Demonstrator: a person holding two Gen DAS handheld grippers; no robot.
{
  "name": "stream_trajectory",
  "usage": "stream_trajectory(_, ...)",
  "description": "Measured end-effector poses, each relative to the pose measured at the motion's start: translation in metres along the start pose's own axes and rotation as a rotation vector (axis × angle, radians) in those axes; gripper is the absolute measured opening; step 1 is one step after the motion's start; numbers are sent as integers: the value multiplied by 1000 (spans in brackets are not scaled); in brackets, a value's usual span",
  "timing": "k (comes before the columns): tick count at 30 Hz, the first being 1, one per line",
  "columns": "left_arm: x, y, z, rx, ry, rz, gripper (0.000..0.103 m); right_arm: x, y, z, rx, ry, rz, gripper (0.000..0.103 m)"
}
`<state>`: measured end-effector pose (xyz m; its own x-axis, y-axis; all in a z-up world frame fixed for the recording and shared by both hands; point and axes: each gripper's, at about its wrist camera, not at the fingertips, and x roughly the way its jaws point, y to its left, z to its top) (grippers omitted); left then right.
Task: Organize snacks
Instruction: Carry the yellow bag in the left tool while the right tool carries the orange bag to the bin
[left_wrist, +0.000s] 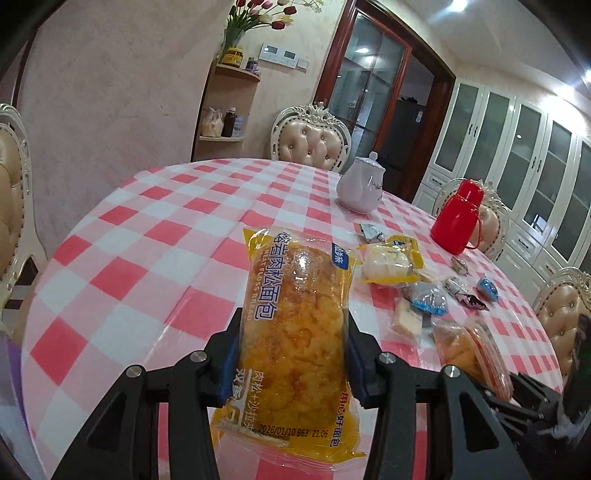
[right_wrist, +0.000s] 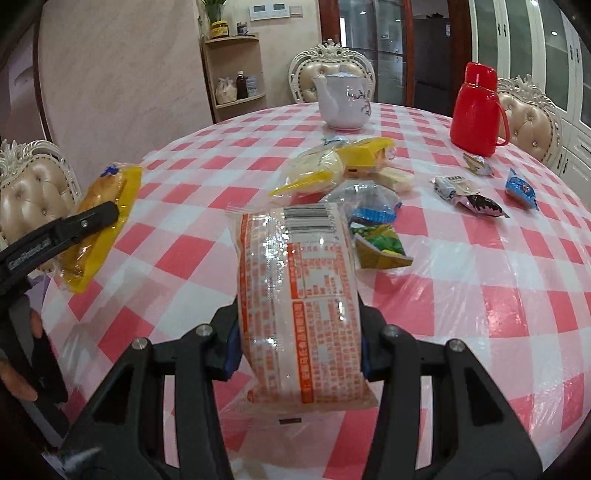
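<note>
Two packets are up off the checked tablecloth (left_wrist: 147, 236) at once. The left gripper (left_wrist: 293, 354) has its jaws pinched on the yellow meat floss bread (left_wrist: 295, 325); the right gripper (right_wrist: 299, 343) is clamped round an orange-printed bread bag (right_wrist: 299, 295). Loose snacks (right_wrist: 373, 206) lie at one o'clock, short of the teapot (right_wrist: 343, 103) and red flask (right_wrist: 476, 107). Seemingly mid-carry; next, each needs a clear set-down spot.
</note>
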<state>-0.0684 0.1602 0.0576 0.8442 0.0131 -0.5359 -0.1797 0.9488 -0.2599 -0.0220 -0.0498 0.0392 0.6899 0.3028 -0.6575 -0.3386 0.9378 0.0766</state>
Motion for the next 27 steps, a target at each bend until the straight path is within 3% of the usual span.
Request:
stream_trajectory(11, -39, 30, -15, 12, 2, 64, 48, -1, 30, -5, -52, 20, 49, 51)
stream_trajectory(27, -103, 103, -25, -13, -3, 269, 48, -4, 139, -13, -185, 64, 333, 51)
